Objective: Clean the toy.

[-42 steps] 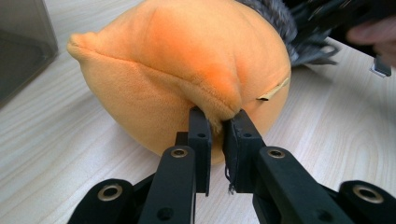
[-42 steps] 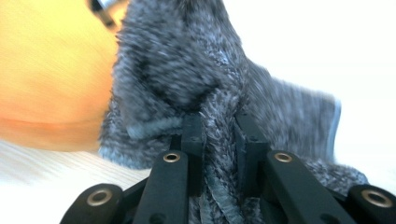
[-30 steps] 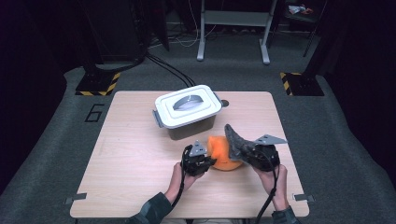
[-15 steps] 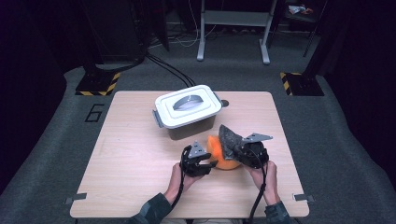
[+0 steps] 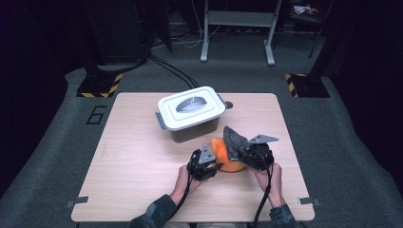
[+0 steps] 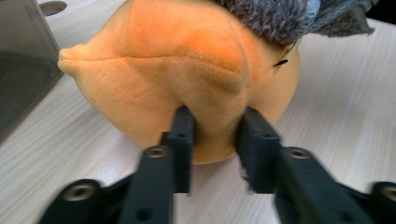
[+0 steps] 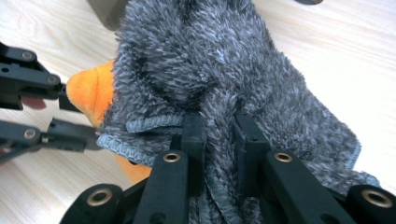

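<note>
Now | left tongs [image 6: 212, 135] pinch orange plush [image 6: 187, 70] | right tongs [image 7: 219, 135] clamp grey cloth [image 7: 224, 60] | floor numeral "6" [image 5: 96, 115]

Standing on grey carpet [image 5: 62, 142] in a dim room, a pale wooden desk [image 5: 138, 156]. Lying behind it, black cables [image 5: 171, 71], hazard-striped floor plates [image 5: 100, 85], and a white metal stand [image 5: 237, 28].
</note>
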`<state>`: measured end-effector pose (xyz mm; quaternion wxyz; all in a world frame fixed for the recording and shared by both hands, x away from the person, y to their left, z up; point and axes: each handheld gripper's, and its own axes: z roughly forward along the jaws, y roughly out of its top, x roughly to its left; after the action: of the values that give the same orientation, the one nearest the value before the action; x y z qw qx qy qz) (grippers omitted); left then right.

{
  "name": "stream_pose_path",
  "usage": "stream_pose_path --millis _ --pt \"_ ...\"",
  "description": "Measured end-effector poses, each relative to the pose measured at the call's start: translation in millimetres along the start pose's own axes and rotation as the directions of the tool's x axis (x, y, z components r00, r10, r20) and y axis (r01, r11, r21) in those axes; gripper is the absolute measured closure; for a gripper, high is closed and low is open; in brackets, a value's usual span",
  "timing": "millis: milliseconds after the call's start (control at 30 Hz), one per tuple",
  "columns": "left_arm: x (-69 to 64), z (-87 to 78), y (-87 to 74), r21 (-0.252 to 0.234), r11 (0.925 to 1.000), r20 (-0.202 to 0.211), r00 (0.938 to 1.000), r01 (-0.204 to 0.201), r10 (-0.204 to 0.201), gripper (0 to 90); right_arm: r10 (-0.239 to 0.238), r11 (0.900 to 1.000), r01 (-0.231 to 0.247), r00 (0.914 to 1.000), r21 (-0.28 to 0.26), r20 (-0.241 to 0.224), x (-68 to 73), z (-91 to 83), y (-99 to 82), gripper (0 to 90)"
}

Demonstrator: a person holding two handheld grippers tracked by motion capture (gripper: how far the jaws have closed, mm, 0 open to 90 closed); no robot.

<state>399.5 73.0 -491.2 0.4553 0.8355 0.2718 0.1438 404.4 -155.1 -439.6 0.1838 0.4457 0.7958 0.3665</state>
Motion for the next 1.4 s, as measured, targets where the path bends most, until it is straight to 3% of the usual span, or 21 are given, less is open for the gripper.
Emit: stream_pose_path --millis 167,200,267,333,433,467,533,700,967,1167,1400 --pt "0.5 -2.4 4.7 -0.009 0.9997 0.008 0.9997 0.023 -0.023 80.2 -0.011 0.9993 0.012 0.9998 -0.035 0.018 4.3 -11.4 1.0 77.0" --pt "0.4 -3.9 7.3 -0.009 0.9991 0.023 0.9989 0.041 -0.041 80.3 -0.007 0.9976 0.006 1.0 -0.069 -0.005 8.2 -20.3 2.5 76.9" --pt "0.0 -4.5 9.1 -0.012 0.9983 0.03 0.998 0.056 -0.056 80.4 -0.011 0.9969 0.01 0.9999 -0.078 -0.007 10.8 -23.5 3.5 76.9" --pt "-0.8 -7.6 13.3 -0.019 0.9969 0.046 0.9961 0.077 -0.076 80.9 -0.057 0.9943 0.055 0.9982 -0.091 -0.02 27.0 -32.5 9.3 76.9" --pt "-2.6 -10.6 15.7 -0.021 0.9966 0.055 0.9954 0.08 -0.079 81.5 -0.097 0.9925 0.095 0.9952 -0.077 -0.014 36.7 -32.0 11.8 76.9" --pt "-5.0 -11.6 16.5 -0.011 0.9973 0.043 0.9965 0.072 -0.072 81.6 -0.135 0.9901 0.135 0.9908 -0.037 0.001 44.4 -23.1 12.0 76.9" --pt "-3.0 -10.1 14.5 -0.003 0.9965 0.041 0.9957 0.084 -0.084 81.9 -0.133 0.9907 0.133 0.991 -0.029 0.02 46.1 -14.6 9.6 77.0" --pt "-0.7 -9.3 12.9 -0.007 0.9951 0.049 0.9939 0.099 -0.099 81.8 -0.122 0.9919 0.122 0.9924 -0.033 0.013 40.4 -12.5 6.2 77.1" --pt "-1.7 -7.9 11.9 -0.016 0.9929 0.056 0.9916 0.118 -0.117 81.7 -0.098 0.995 0.099 0.9941 -0.014 0.046 27.8 -16.4 -2.1 77.1" --pt "-0.7 -8.0 10.7 -0.017 0.9924 0.062 0.9908 0.122 -0.12 81.6 -0.05 0.9987 0.051 0.9961 -0.004 0.072 12.1 -16.4 -12.2 77.1" --pt "-0.2 -7.7 10.3 -0.018 0.9916 0.068 0.9897 0.128 -0.126 81.6 0.033 0.9988 -0.037 0.9939 0.031 0.105 -16.5 -7.6 -30.5 77.1"
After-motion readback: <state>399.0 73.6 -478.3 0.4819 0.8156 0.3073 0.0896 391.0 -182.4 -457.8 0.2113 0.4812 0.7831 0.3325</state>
